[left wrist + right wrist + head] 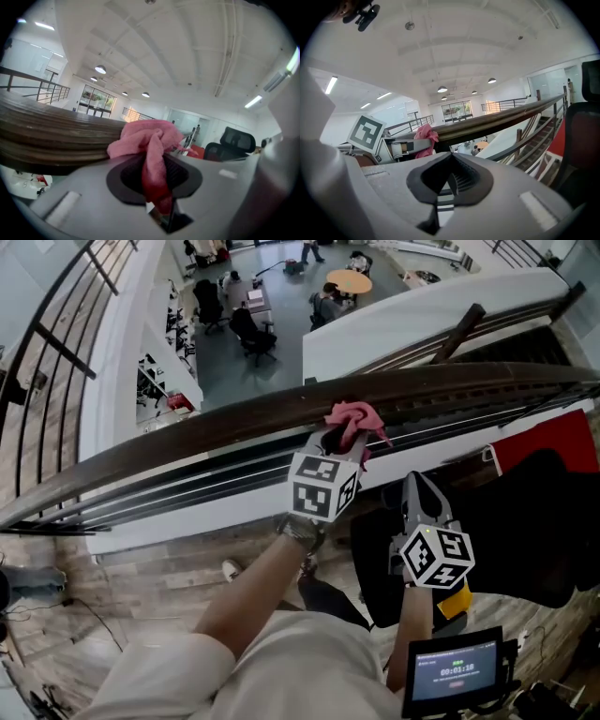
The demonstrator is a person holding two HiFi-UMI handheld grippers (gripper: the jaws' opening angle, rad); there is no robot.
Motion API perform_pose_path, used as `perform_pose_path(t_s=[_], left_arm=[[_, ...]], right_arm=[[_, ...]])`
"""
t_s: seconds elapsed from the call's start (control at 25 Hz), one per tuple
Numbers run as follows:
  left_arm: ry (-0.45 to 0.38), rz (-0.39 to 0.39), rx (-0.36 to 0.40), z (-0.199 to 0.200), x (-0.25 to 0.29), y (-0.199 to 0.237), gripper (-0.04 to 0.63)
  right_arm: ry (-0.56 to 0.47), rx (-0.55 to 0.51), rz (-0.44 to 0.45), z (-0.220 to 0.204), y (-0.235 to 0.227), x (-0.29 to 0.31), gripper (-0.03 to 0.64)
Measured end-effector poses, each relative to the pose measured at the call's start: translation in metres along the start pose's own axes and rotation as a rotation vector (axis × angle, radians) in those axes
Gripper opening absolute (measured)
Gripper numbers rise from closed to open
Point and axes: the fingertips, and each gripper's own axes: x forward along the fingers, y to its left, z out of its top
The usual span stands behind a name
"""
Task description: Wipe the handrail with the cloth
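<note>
Wiping was the step in hand, I judged, with the pink cloth bunched on the dark handrail just above frame centre, pinched in my left gripper, my right gripper lower right, closed and empty; next called for sliding along the rail under steady pressure.

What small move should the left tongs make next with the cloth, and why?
Probably slide the left tongs along the handrail: they grip the pink cloth, which seems to rest on the rail's top.
</note>
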Motion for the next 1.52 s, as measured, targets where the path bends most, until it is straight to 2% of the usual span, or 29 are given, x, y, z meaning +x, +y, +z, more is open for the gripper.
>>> perform_pose_path(t_s=[0.6,1.0,1.2,1.36,1.52], left_arm=[[-0.024,0.069,-0.043,0.013,-0.055,0.019,0.089],[-0.045,0.171,-0.043,0.005,-0.087,0.061,0.09],[-0.054,0.228,-0.027,0.005,-0.105,0.074,0.089],[-0.041,0.279,0.027,0.005,-0.12,0.081,0.089],[-0.036,0.315,0.047,0.003,-0.13,0.087,0.091]], right_arm=[[-0.003,-0.025,0.126,0.029,0.057,0.025,0.003],[0.001,-0.032,0.202,0.024,0.086,0.051,0.003],[0.011,-0.042,0.241,0.026,0.1,0.054,0.003],[0.026,-0.04,0.267,0.024,0.105,0.058,0.003],[0.03,-0.071,0.292,0.024,0.114,0.062,0.003]])
